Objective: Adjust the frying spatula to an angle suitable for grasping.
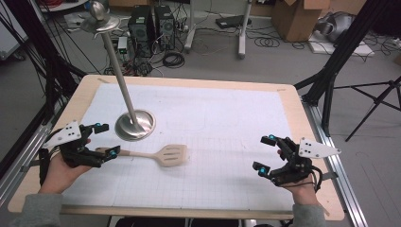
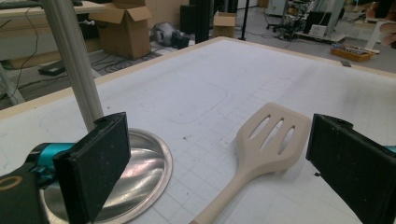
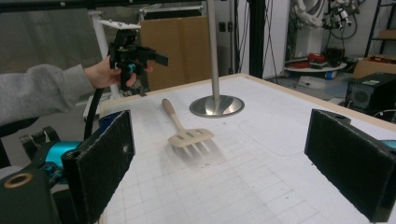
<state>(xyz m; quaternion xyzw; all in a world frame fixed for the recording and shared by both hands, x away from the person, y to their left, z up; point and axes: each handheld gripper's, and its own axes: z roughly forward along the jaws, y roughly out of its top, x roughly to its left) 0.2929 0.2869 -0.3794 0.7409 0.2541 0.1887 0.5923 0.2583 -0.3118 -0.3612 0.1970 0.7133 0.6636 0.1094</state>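
Observation:
A beige slotted spatula point(image 1: 166, 154) lies flat on the white grid mat point(image 1: 222, 123), blade to the right and handle to the left. My left gripper point(image 1: 105, 139) is open at the handle's end. In the left gripper view the spatula point(image 2: 271, 137) runs down between the two spread jaws of that gripper point(image 2: 219, 154), and nothing is gripped. In the right gripper view the left gripper point(image 3: 152, 58) hovers a little above the spatula point(image 3: 189, 133). My right gripper point(image 1: 265, 154) is open near the table's right front, with nothing between its pads point(image 3: 105, 156).
A metal stand with a round base point(image 1: 135, 125) and a tall tilted pole point(image 1: 116, 71) stands just behind the spatula's handle, close to the left gripper. Cardboard boxes point(image 1: 298, 16), computer towers point(image 1: 149, 23) and cables lie on the floor beyond the table's far edge.

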